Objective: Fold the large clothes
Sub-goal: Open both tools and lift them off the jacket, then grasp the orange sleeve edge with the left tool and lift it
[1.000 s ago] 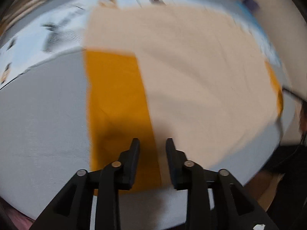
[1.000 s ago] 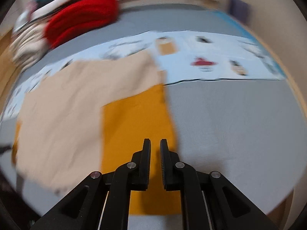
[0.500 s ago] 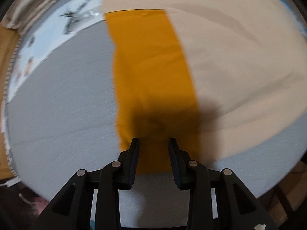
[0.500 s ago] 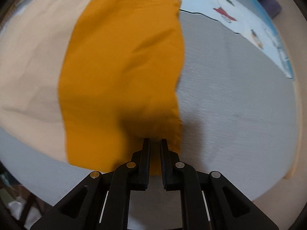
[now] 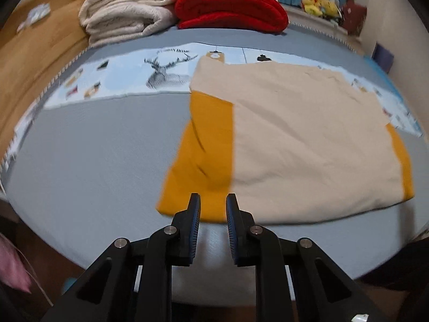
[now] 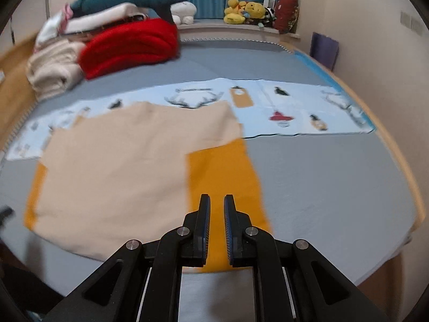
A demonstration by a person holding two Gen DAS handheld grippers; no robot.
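Bare bed (image 5: 88, 145) lies at your nine o'clock beside the garment (image 5: 300, 139); your left gripper (image 5: 213, 206) is closing empty, your right gripper (image 6: 217, 209) nearly shut, empty.

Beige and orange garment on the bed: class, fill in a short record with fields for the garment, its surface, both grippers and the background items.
Garment: beige and orange garment, lying flat, orange sleeves at both sides
Surface: grey bed with a printed light-blue sheet
Left gripper: jaws closing, nothing between them
Right gripper: narrow gap, holding nothing
Background: red blanket, folded cream blanket, yellow plush toys
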